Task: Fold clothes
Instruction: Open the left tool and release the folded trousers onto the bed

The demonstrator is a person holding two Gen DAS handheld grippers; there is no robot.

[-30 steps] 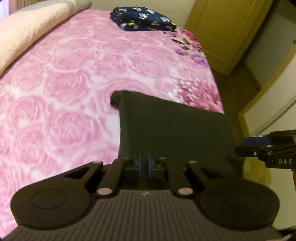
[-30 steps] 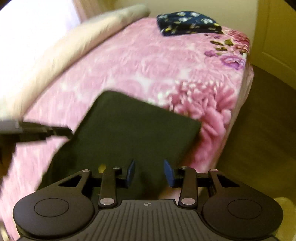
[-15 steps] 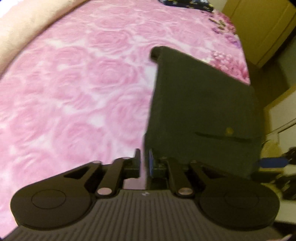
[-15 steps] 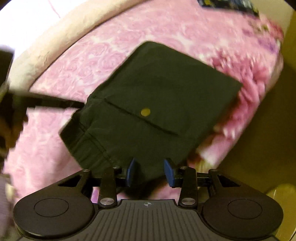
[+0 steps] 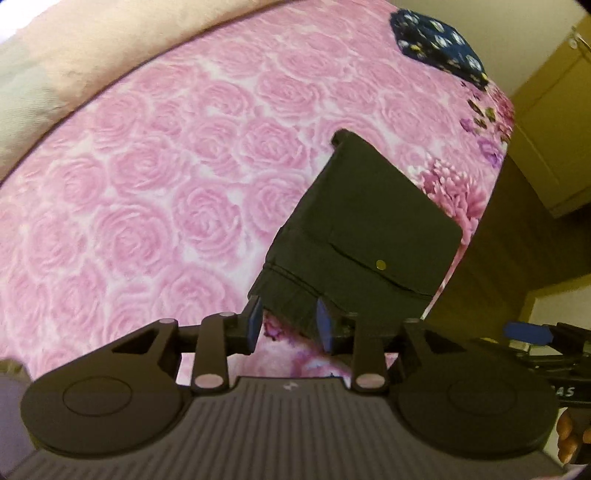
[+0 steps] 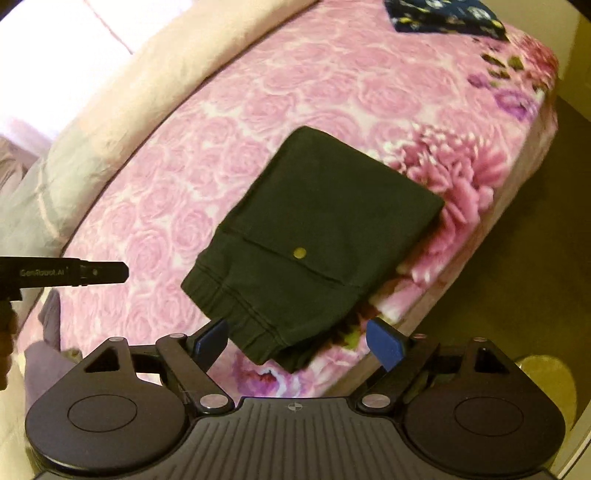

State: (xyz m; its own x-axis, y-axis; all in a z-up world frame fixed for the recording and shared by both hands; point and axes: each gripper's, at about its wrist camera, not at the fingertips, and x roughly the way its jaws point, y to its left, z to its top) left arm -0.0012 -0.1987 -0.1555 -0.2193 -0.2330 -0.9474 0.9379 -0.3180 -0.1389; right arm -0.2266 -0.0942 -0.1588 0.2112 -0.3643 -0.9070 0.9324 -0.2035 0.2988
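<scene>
Folded dark shorts (image 5: 365, 236) with a brass snap on a back pocket lie on the pink rose bedspread (image 5: 147, 206) near the bed's corner; they also show in the right wrist view (image 6: 314, 236). My left gripper (image 5: 288, 325) is open, its jaws just in front of the waistband edge, holding nothing. My right gripper (image 6: 299, 341) is wide open, the jaws either side of the waistband corner without touching it. The left gripper's finger shows at the left of the right wrist view (image 6: 99, 273).
A folded navy floral garment (image 5: 436, 48) lies at the bed's far end, also in the right wrist view (image 6: 443, 14). A cream quilt (image 6: 155, 85) runs along the far side. Brown floor (image 6: 517, 258) and a yellow wardrobe (image 5: 554, 129) lie to the right.
Both grippers let go of the dark shorts and pulled back. The left jaws went from shut on the cloth to open; the right jaws spread wider. The shorts now lie folded flat.
</scene>
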